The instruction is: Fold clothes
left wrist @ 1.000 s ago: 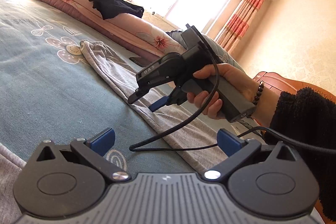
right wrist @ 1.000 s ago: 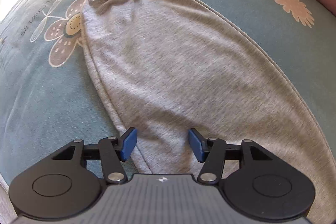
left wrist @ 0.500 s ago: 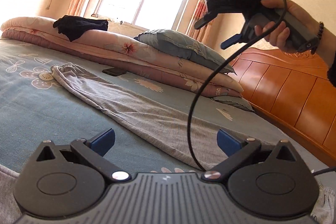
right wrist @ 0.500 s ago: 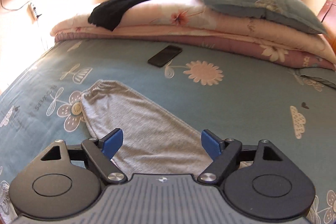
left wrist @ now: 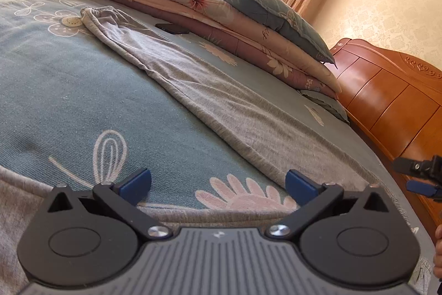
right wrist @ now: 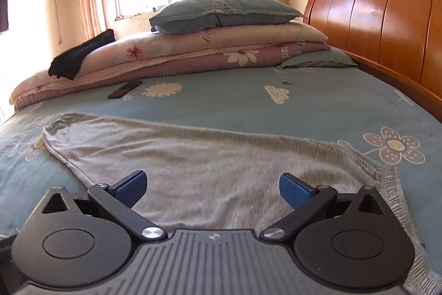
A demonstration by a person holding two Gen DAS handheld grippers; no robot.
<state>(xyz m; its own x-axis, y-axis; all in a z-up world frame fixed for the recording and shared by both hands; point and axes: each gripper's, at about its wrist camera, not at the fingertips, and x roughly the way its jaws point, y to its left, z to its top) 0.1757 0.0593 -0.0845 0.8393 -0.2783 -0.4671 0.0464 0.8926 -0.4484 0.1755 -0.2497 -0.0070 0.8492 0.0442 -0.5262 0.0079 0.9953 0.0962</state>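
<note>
Teal flower-print bedsheet [right wrist: 317, 107] covers the bed, ahead of and under both sets of jaws. Grey knit jogger trousers [right wrist: 210, 156] lie flat on it, stretched long: elastic waistband just right of the right gripper [right wrist: 212, 188], cuffed ankle end far ahead-left. In the left view the same leg runs diagonally away ahead of the left gripper [left wrist: 218, 184], with more grey cloth under its body at the near edge. Looks like one lengthwise fold is in, legs stacked; judging so, crosswise folds remain. Right jaws have just been opening and stand wide, nothing between them, cloth below. Left jaws released too, empty. Stacked pink floral quilts [right wrist: 193, 51] and black phone [right wrist: 125, 89] sit well beyond, untouched. Next likely a waistband or cuff grab.
</note>
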